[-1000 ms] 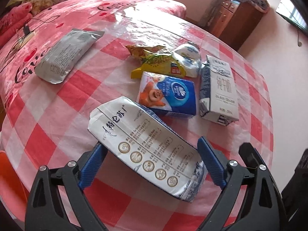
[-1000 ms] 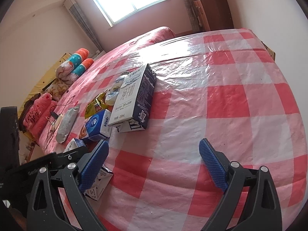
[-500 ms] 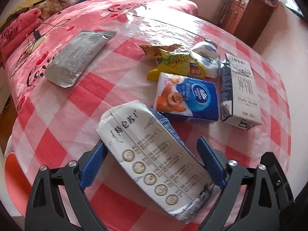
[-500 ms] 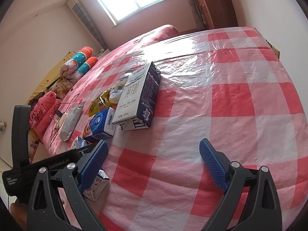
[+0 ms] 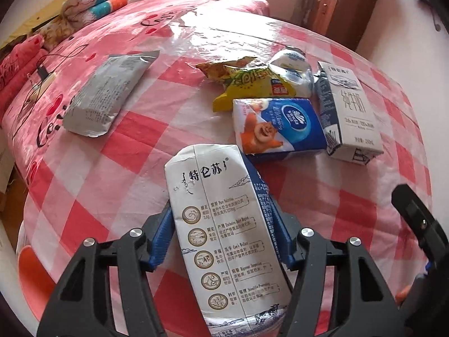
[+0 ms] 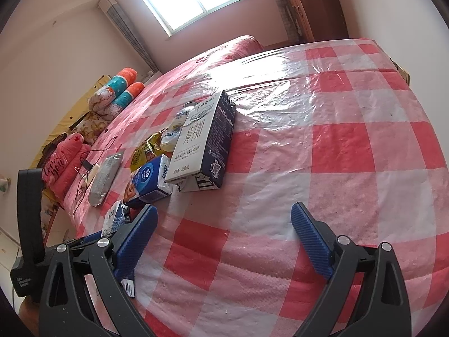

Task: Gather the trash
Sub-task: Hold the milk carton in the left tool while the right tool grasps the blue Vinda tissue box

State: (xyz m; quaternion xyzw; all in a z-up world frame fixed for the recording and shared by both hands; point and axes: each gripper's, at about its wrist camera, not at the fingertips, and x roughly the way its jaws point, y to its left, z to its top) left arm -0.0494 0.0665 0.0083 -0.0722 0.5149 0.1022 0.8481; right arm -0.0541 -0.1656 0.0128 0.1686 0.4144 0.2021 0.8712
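Observation:
My left gripper (image 5: 221, 233) is shut on a white and blue milk carton (image 5: 224, 224), its blue pads pressed on both sides, holding it above the red-checked table cover (image 5: 134, 151). On the cover lie a blue tissue pack (image 5: 277, 125), an upright-printed white milk box (image 5: 348, 115), a yellow snack bag (image 5: 249, 80), a crumpled white wrapper (image 5: 291, 68) and a silver pouch (image 5: 106, 92). My right gripper (image 6: 224, 238) is open and empty over the cover, right of the left gripper. The milk box (image 6: 202, 143) and tissue pack (image 6: 148, 179) also show in the right wrist view.
A bed with pink bedding (image 5: 92, 31) and rolled pillows (image 6: 118, 92) lies beyond the table. A wooden cabinet (image 5: 339, 2) stands at the far right. A charger cable (image 5: 42, 73) lies on the bed. The table's edge (image 6: 407, 78) drops off at the right.
My left gripper has closed on the milk carton and turned it lengthwise between the fingers, lifting it. The right gripper stayed open and shifted only slightly.

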